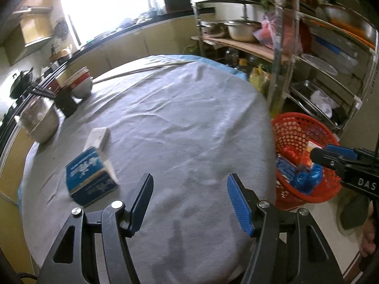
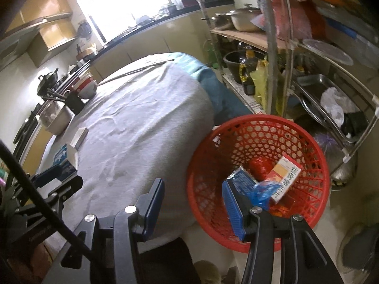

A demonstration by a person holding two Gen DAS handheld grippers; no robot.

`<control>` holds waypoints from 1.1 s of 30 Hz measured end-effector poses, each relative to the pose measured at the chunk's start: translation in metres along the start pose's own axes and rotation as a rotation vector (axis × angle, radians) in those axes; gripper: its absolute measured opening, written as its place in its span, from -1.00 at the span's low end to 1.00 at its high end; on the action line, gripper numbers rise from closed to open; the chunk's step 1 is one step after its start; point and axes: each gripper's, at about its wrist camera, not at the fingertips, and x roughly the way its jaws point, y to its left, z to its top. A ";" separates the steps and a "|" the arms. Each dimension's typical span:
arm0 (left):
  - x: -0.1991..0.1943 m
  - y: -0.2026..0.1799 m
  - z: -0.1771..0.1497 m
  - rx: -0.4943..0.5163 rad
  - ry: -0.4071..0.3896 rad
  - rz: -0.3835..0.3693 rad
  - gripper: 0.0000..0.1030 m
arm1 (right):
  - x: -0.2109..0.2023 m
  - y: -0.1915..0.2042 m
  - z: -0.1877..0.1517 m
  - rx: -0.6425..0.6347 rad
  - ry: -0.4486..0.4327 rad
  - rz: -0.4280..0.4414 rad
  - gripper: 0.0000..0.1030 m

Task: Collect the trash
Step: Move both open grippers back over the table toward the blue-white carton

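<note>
A blue and white carton [image 1: 91,177] lies on the grey cloth of the round table [image 1: 184,123], left of my open, empty left gripper [image 1: 189,201]. A small white box [image 1: 98,138] lies just behind it. A red mesh basket [image 2: 260,142] stands on the floor right of the table, holding a blue box [image 2: 241,178], a crumpled blue wrapper [image 2: 263,190], a red packet [image 2: 260,166] and an orange and white box [image 2: 285,177]. My right gripper [image 2: 194,203] is open and empty over the basket's near rim. It shows at the right of the left wrist view [image 1: 331,153].
A steel pot [image 1: 41,123], a dark chopstick holder [image 1: 67,101] and stacked red and white bowls [image 1: 80,82] stand at the table's far left. A metal shelf rack [image 1: 319,59] with pots and trays stands right of the basket. Long chopsticks [image 1: 142,69] lie at the far edge.
</note>
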 end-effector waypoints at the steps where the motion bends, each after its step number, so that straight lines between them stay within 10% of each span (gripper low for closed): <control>1: -0.001 0.007 -0.001 -0.013 -0.003 0.009 0.28 | 0.000 0.004 0.001 -0.008 -0.002 0.002 0.06; 33: -0.021 0.209 -0.051 -0.436 0.016 0.225 0.30 | 0.001 0.167 0.019 -0.296 -0.017 0.188 0.06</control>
